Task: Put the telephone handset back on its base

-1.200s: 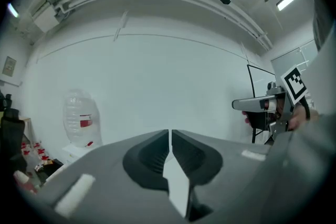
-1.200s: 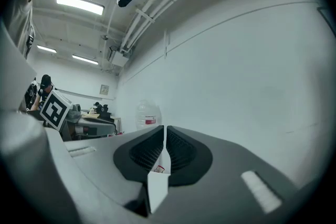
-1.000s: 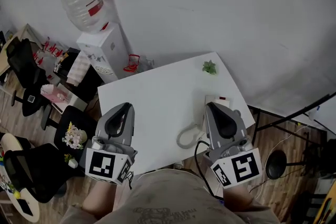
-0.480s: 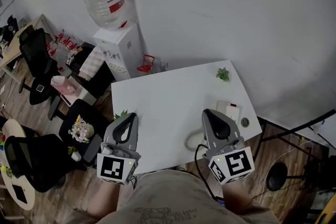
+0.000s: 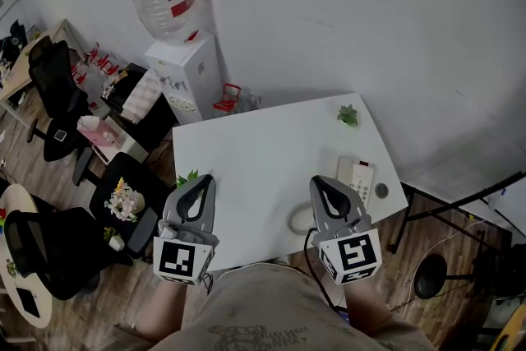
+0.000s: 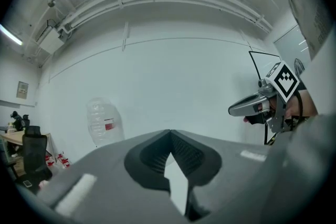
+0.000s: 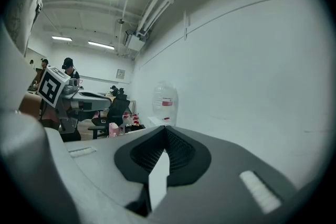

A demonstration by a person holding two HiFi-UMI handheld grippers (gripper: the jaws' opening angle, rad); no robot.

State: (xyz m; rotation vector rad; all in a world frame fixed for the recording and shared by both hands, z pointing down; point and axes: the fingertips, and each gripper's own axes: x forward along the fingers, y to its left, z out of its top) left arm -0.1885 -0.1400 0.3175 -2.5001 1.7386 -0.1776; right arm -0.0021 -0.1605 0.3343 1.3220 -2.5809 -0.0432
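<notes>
Only the head view shows the telephone (image 5: 356, 174), near the tabletop's (image 5: 246, 148) right edge, just beyond the right tool (image 5: 320, 183). Each gripper view shows jaws pressed together, empty, with a water bottle (image 7: 164, 98) behind; the left tool (image 5: 200, 180) is likewise narrow.

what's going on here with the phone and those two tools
A person stands at a white table with a tool in each hand. The left tool and the right tool are both shut and empty, held near the table's front edge. The telephone lies just beyond the right tool, its coiled cord beside it.
</notes>
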